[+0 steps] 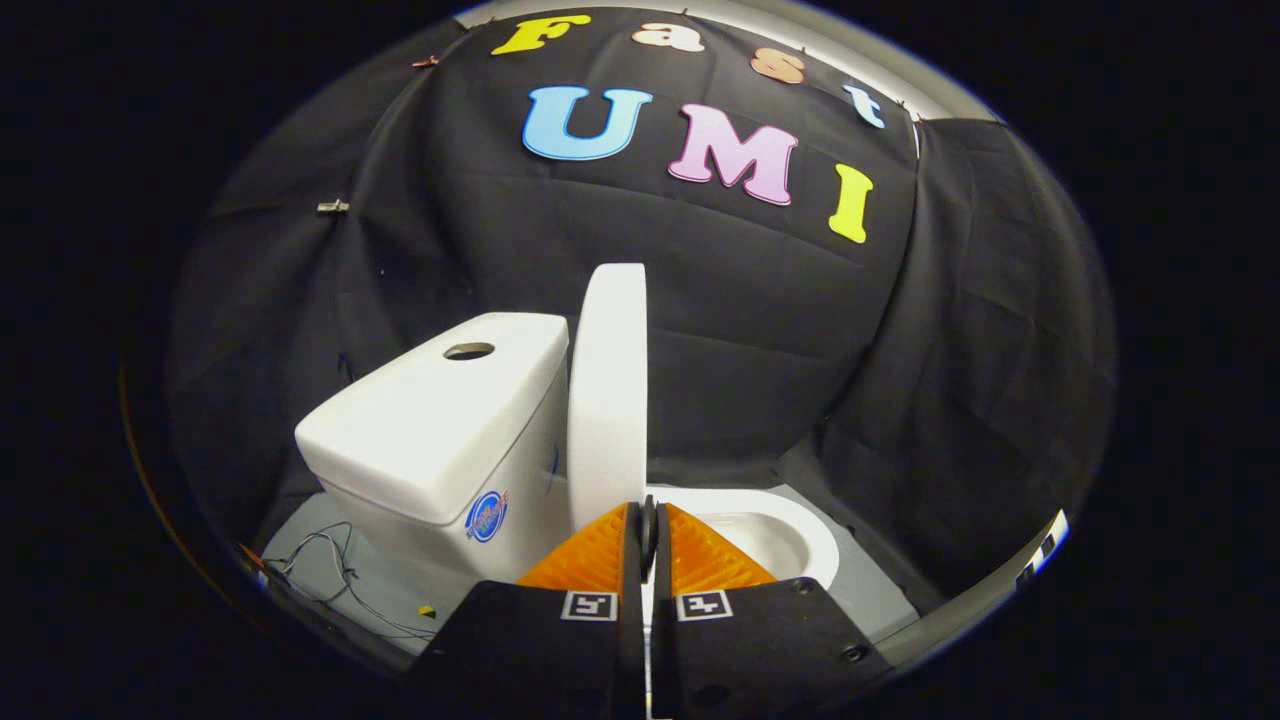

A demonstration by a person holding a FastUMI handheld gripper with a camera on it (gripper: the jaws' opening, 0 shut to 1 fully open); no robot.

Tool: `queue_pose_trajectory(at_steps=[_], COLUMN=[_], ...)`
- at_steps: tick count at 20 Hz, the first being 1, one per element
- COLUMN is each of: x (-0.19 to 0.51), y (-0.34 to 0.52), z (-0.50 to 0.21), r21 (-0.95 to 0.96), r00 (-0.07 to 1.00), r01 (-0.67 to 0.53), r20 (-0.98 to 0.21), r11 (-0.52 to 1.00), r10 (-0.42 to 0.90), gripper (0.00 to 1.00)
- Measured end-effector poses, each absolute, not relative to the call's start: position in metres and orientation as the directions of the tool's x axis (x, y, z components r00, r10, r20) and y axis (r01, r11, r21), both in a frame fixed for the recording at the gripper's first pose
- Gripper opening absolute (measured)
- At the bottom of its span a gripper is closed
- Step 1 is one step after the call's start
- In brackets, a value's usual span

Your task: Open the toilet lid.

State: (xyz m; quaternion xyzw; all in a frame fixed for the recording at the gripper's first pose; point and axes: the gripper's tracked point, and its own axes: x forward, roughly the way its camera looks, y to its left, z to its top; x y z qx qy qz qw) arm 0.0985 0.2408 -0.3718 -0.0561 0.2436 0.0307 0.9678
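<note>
A white toilet stands just ahead of me, side on. Its lid point(608, 390) is raised upright and seen edge on, leaning against the tank point(430, 430). The open seat and bowl point(790, 535) lie to the right of the lid, partly hidden behind my fingers. My gripper point(648, 512) is shut, its fingers pressed together with nothing between them. The tips sit at the lid's lower front edge, close to it; contact is unclear.
The tank top has a round hole point(469, 351). Thin loose wires point(325, 570) lie on the grey floor point(880, 600) left of the toilet. Black cloth walls close in behind and on both sides.
</note>
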Motion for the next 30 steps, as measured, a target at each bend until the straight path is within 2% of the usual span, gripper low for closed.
queue_pose_trajectory(at_steps=[21,22,28,30], x=[0.100,0.099,0.091,0.090], y=[0.280,0.284,0.295,0.289], z=[-0.372,-0.372,-0.371,-0.365], r21=[-0.154,-0.140,-0.146,-0.136], r00=[0.889,0.886,0.879,0.885], r01=[-0.171,-0.184,-0.220,-0.209], r20=[-0.450,-0.452,-0.458,-0.448], r11=[0.973,0.973,0.965,0.969], r10=[0.085,0.102,0.131,0.128], gripper=[0.11,0.15,0.83,0.94])
